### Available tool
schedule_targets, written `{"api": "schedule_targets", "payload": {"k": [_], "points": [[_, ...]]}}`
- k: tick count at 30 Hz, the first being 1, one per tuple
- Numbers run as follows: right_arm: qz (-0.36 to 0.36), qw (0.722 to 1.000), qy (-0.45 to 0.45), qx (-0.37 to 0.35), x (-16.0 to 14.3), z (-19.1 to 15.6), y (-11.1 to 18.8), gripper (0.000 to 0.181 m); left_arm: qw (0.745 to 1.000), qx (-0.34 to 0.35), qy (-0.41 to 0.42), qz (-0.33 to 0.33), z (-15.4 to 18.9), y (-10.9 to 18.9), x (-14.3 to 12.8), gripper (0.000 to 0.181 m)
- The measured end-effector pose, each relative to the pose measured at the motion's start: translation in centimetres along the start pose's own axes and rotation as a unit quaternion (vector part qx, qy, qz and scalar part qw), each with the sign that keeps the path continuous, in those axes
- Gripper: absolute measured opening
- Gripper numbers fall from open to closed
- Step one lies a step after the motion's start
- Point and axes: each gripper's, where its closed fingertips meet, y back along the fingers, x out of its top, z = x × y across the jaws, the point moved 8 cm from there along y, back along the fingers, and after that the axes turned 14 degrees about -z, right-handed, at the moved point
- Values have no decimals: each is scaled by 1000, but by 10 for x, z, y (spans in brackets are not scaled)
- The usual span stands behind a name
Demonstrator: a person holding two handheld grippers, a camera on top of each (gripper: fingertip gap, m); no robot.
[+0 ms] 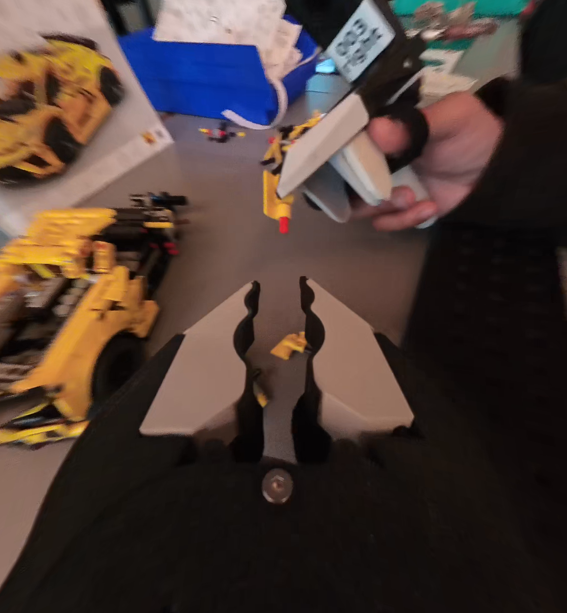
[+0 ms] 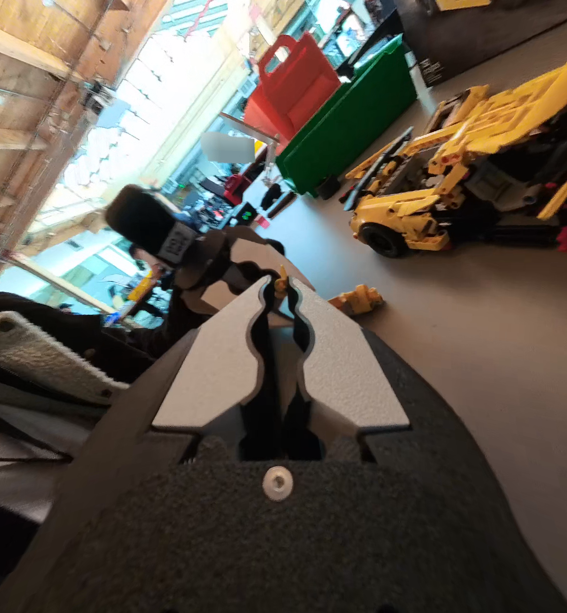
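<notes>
Left gripper (image 1: 279,285): apart, holding nothing, hovering over the grey desk (image 1: 229,252), nearest a small yellow chunk (image 1: 290,345) lying below its gap. Right gripper (image 2: 279,282): nearly together, seemingly pinched on a yellow part (image 1: 275,195) with a red pin, farther out and right, gripped by a hand (image 1: 441,159). Left of both, a half-built yellow car (image 1: 59,298). Much blurred.

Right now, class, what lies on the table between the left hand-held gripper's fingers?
Left wrist view: a small yellow piece lies on the grey table between the left hand-held gripper fingers, near the right one.
</notes>
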Motion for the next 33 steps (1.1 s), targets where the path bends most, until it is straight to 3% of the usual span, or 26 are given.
{"api": "schedule_targets", "payload": {"k": [7,13,15,21,27,33], "points": [[-16,998,28,-59,0,-3,-15,6,986,131,-102,-33,9,-7,0,19],[-35,993,36,-105,-3,-2,-30,6,985,145,-91,-23,7,-5,2,15],[-27,994,33,-98,-2,-3,-30,6,983,154,-94,-16,7,-3,2,5],[-24,996,16,-82,-1,-3,-31,6,978,169,-118,-22,8,-2,1,3],[8,1000,-28,4,2,-4,-25,6,966,213,-147,1,14,5,8,3],[2,1000,-23,15,4,-4,-22,5,965,213,-149,10,17,6,9,3]]}}
